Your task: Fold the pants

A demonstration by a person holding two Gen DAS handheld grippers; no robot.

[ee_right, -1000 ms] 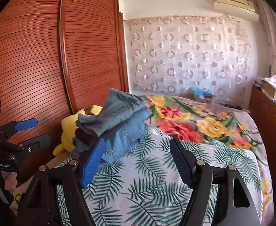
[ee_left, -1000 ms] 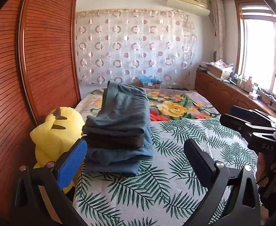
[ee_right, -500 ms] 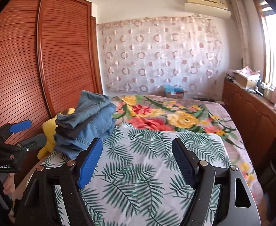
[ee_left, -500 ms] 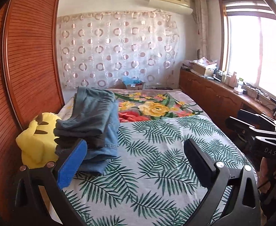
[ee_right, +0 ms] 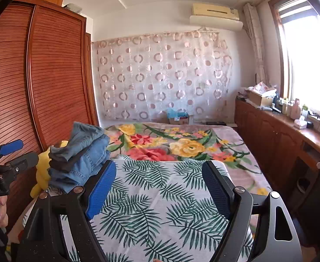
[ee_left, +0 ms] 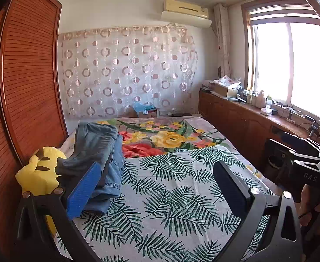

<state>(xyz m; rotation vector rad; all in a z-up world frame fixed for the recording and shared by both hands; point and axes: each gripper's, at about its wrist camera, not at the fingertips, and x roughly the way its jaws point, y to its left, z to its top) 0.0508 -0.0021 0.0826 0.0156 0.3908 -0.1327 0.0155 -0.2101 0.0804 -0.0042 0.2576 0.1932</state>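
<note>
Far left on bed (ee_left: 181, 196), beside yellow plush toy (ee_left: 37, 174) — stack of folded jeans (ee_left: 98, 152), long axis running near-to-far. Left gripper (ee_left: 157, 187) nearer, spread wide, empty; right gripper (ee_right: 157, 185) opening, nothing between jaws.

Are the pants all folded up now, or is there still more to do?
Looks nearly done: a stack of folded jeans sits at the bed's edge beside the yellow plush toy. Nothing is in hand: the left gripper is open and empty, and the right gripper is opening, empty too. No unfolded pants show on the leaf-print sheet.
</note>
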